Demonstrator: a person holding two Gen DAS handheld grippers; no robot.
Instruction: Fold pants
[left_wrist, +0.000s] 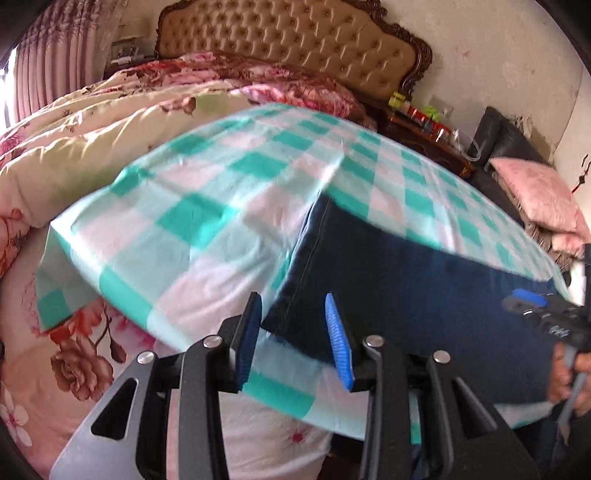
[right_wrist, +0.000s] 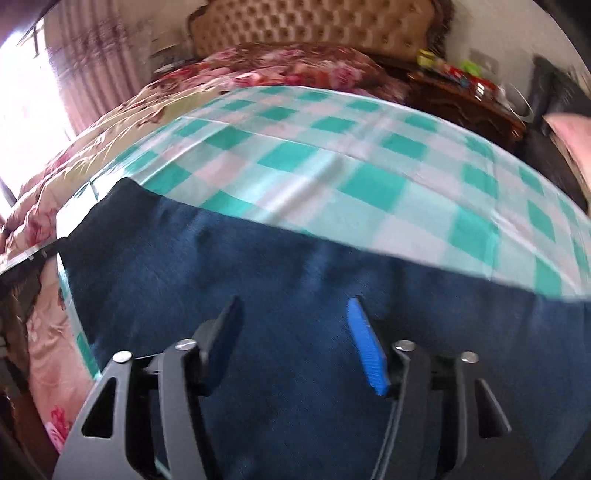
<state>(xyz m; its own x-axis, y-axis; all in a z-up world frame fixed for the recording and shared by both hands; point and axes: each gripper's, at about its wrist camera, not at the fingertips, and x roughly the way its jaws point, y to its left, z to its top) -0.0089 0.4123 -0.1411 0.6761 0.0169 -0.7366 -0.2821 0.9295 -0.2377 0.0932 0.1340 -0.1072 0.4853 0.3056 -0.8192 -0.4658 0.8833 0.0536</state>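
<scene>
The pants (left_wrist: 424, 295) are dark navy blue, lying on a sheet (left_wrist: 207, 206) checked in teal, pale mint and white. At ten o'clock the quilt (left_wrist: 74, 140) is cream with pink and red flowers; at twelve the headboard (left_wrist: 288, 40) is tan, button-tufted, dark-framed. At three o'clock sits a pink pillow (left_wrist: 535, 195); the pads (left_wrist: 338, 339) are blue.

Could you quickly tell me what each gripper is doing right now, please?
Left gripper: open, empty, over the edge of the dark blue pants.
Right gripper: open, empty, above the pants.
</scene>
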